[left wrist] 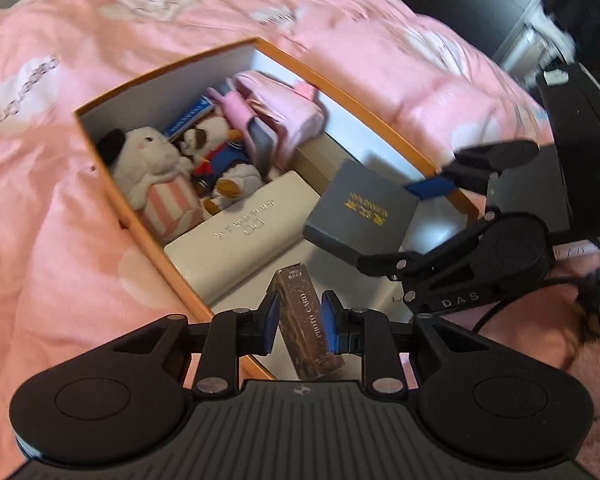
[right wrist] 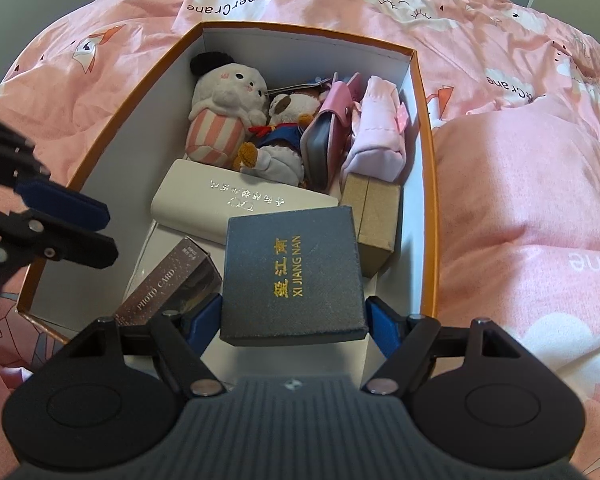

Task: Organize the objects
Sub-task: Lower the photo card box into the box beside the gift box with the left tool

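Observation:
An orange-rimmed box (left wrist: 152, 236) (right wrist: 430, 184) lies open on a pink bed. My left gripper (left wrist: 300, 322) is shut on a brown "PHOTO CARD" box (left wrist: 306, 320) (right wrist: 168, 286), held upright over the box's near end. My right gripper (right wrist: 294, 320) (left wrist: 404, 220) is shut on a dark grey "XI JIANG NAN" box (right wrist: 294, 272) (left wrist: 360, 208), held just above the box floor beside the photo card box. Inside lie a white case (left wrist: 236, 236) (right wrist: 236, 204), two plush toys (left wrist: 152, 160) (right wrist: 228, 108), a pink pouch (right wrist: 376, 128) and a tan carton (right wrist: 374, 216).
The pink printed duvet (left wrist: 60, 240) (right wrist: 520, 200) surrounds the box on all sides. Dark furniture (left wrist: 460, 4) stands beyond the bed at the upper right of the left wrist view. A small patch of white box floor (right wrist: 380, 360) shows under the right gripper.

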A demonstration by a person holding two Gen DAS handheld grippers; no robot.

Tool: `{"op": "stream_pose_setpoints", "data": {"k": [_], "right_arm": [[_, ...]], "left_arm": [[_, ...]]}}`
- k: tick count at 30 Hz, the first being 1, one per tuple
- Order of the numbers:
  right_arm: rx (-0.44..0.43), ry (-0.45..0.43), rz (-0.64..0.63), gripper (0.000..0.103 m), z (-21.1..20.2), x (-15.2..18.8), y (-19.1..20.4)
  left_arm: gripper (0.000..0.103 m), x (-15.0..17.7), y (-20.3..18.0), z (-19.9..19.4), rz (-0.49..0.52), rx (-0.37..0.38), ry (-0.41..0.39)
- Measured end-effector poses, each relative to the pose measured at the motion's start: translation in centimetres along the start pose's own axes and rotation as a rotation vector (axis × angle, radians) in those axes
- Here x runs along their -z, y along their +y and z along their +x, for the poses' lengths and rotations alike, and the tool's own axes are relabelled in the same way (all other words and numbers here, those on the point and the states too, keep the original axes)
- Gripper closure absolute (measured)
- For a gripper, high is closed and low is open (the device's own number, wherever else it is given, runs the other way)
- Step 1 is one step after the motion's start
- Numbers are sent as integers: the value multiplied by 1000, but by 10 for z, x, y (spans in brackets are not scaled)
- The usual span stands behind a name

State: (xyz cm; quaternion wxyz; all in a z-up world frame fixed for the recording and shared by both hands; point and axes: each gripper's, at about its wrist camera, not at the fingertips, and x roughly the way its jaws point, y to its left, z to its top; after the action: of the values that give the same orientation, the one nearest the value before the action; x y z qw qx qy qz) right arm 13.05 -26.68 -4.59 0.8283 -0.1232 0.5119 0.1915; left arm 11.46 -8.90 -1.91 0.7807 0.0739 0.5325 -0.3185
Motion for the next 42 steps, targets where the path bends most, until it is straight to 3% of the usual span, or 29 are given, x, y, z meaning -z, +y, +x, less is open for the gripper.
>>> {"op": "stream_pose_setpoints", "data": {"k": [5,10,15,18,20,24,30,34,42], "right_arm": [[13,-34,-1,26,-6,0,-3],[7,-64,-47,26,-14,1,-7],[8,-75,-58,26,-15,5,-11],[-8,-81,-56,26,-14,6,-12],[-11,-80,-66,26,-14,6,-11],[-38,-64,-80,26,-12,5,-9],[-95,-14,-50,26,-4,-1,-4],[-108,43,-39,26,5,-6,-1],[-95,116,-55,26,24,-8,2]], "left_arm": [[74,-15,-12,18,97,0,38],[74,-19,-29,42,353,-15,75],[54,-24,-36,60,484,-1,128],[54,-25,-43,73,561,-48,165],[65,-26,-42,80,574,-56,207],[73,-25,-37,78,578,-83,248],[80,-18,-25,78,563,-148,301],[83,-11,-20,85,578,-233,343],[83,-10,-3,69,512,-188,255]]}}
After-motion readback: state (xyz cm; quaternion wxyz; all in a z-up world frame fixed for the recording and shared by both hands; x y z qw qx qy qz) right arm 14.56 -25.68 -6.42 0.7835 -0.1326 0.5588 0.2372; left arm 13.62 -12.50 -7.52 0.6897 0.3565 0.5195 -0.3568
